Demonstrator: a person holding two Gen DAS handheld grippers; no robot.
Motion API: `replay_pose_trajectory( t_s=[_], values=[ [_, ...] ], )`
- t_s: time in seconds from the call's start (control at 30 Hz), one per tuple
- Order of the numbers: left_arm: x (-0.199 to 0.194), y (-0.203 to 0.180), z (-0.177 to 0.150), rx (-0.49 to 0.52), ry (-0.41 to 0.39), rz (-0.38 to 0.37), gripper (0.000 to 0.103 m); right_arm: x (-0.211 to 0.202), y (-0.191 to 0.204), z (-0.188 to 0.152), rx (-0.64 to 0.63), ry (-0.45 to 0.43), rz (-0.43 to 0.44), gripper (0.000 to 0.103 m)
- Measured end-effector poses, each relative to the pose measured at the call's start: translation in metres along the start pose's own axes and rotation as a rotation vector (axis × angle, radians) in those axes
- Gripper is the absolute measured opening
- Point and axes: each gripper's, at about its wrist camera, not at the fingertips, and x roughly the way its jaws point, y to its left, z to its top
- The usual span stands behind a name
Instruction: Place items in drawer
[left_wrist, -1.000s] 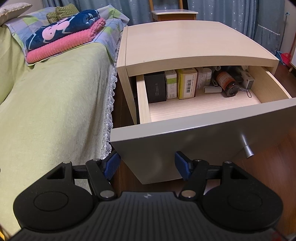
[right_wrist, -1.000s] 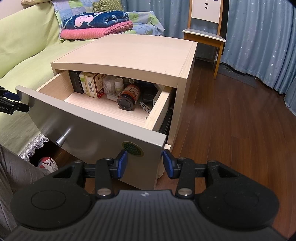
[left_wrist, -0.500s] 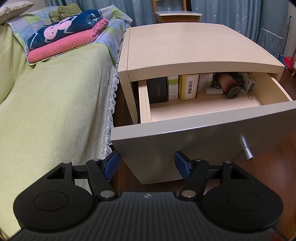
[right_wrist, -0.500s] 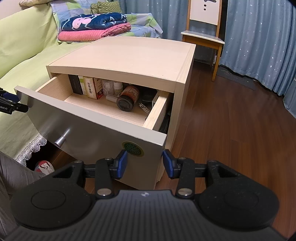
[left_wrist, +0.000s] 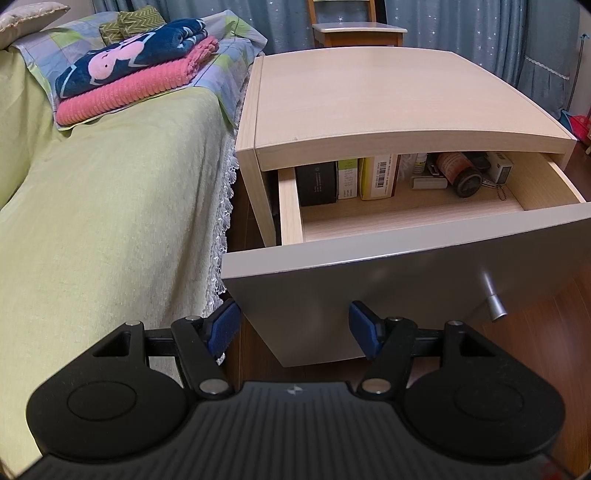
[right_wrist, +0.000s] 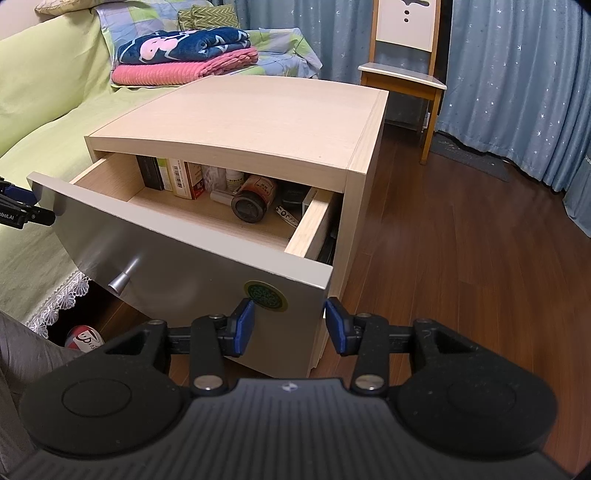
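The drawer (left_wrist: 413, 218) of the pale wooden nightstand (left_wrist: 369, 96) stood pulled well out, its grey front panel (right_wrist: 177, 254) carrying a small metal knob (right_wrist: 122, 282) and a round green sticker (right_wrist: 265, 296) whose print was too small to read. Inside, the things were lined along the back. At the left end a black box (left_wrist: 317, 182) stood upright, touching a narrow white-and-green carton (left_wrist: 347, 179), and next to that a yellow carton (left_wrist: 380, 175) showing a barcode on its side; the lettering on all three was too fine to make out. Further right a small white bottle (right_wrist: 234, 179) stood at the back, a flat white case (left_wrist: 428, 182) lay in front of it, and a brown jar with a dark lid (right_wrist: 255, 199) lay on its side with the lid facing the front. A white box (left_wrist: 499, 169) sat in the right rear corner with a bead chain (left_wrist: 500, 192) trailing before it. The front half of the drawer floor was bare wood.

The left claw (left_wrist: 293, 326) hung in front of the panel's left corner, blue pads spread wide with nothing between them. The right claw (right_wrist: 288, 325) hovered at the panel's right corner, also open and empty, its pads a little closer together. In the right-hand view the left tool showed beyond the panel's far edge, with part of a white label reading "bot.AI".

Beside the nightstand a bed (left_wrist: 110, 221) with a green cover held folded blankets (left_wrist: 136, 70), navy over pink. A wooden chair (right_wrist: 402, 74) stood before blue starred curtains (right_wrist: 517, 74).
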Motion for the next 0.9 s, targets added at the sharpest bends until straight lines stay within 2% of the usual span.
replay_pose_trajectory(
  t_s=[0.9],
  values=[
    [0.0063,-0.0002,0.0093,-0.008,0.001,0.005,0.066,0.0091,-0.0015,0.0090,0.013,-0.006,-0.019,0.038]
  ],
)
